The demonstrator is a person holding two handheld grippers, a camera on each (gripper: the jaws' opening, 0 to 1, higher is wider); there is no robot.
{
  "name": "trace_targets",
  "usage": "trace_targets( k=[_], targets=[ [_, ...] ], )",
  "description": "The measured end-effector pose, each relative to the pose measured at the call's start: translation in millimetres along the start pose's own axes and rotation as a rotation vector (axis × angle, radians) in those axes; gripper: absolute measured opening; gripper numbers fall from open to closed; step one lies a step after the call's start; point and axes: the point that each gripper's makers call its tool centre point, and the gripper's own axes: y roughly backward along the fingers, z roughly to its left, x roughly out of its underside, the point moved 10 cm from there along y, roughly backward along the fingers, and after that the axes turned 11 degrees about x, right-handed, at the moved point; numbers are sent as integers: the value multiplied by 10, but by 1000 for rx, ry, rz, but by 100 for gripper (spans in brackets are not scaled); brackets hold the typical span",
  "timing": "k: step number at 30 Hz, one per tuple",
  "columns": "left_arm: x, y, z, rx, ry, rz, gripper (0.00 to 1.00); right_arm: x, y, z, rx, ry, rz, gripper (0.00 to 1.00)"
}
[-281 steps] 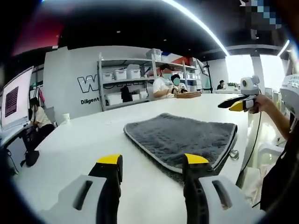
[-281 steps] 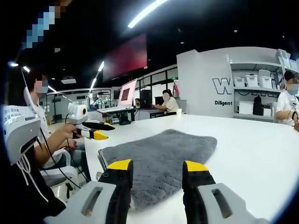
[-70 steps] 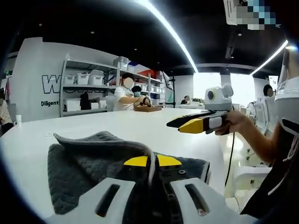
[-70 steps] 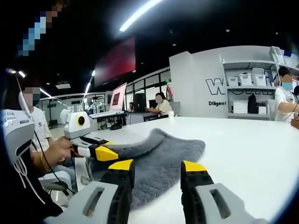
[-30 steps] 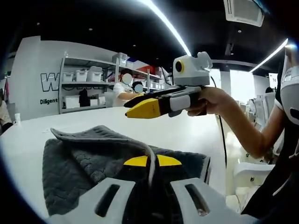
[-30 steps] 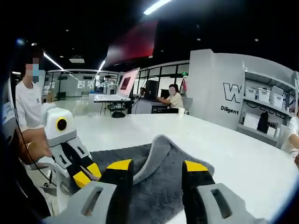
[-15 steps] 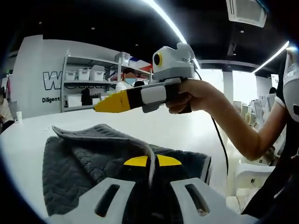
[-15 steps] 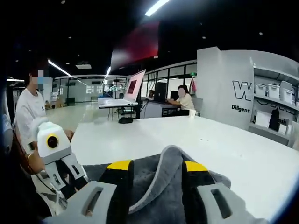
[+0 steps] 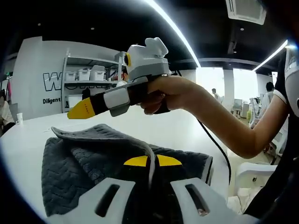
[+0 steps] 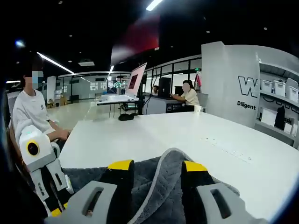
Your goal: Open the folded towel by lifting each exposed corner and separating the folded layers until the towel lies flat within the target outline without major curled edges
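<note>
A grey quilted towel [image 9: 79, 158] with a pale edge lies on the white table [image 9: 182, 135]. One layer of it is lifted into a ridge. My left gripper [image 9: 152, 161] is shut on the towel's pale edge, holding that layer up. A hand holds my right gripper [image 9: 75, 111] above the towel's far side, pointing left. In the right gripper view, the right gripper [image 10: 158, 165] is open, and the raised fold of the towel [image 10: 161, 186] rises between its jaws. The left gripper [image 10: 57, 211] shows at the lower left, down at the towel.
Shelves with white bins [image 9: 86, 88] stand against the far wall. People sit at desks with monitors [image 10: 135, 79] beyond the table. The operator's arm [image 9: 224, 126] crosses the right side. White table surface [image 10: 154, 135] stretches beyond the towel. A white chair [image 9: 247, 175] stands at the table's right edge.
The right gripper has travelled leftward over the towel, and the lifted fold now sits between its open jaws. The left gripper stays shut on the towel's edge.
</note>
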Motion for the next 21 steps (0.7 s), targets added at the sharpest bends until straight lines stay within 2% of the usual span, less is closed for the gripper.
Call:
trace_targets(
  k=[6, 11, 21],
  targets=[
    [15, -8, 1, -4, 13, -4, 3, 46, -164, 5, 8, 32, 46, 37],
    [21, -16, -2, -1, 10, 3, 4, 74, -269, 6, 0, 23, 66, 36],
    [41, -31, -10, -6, 9, 12, 4, 208, -465, 77, 6, 96, 147, 36]
  ],
)
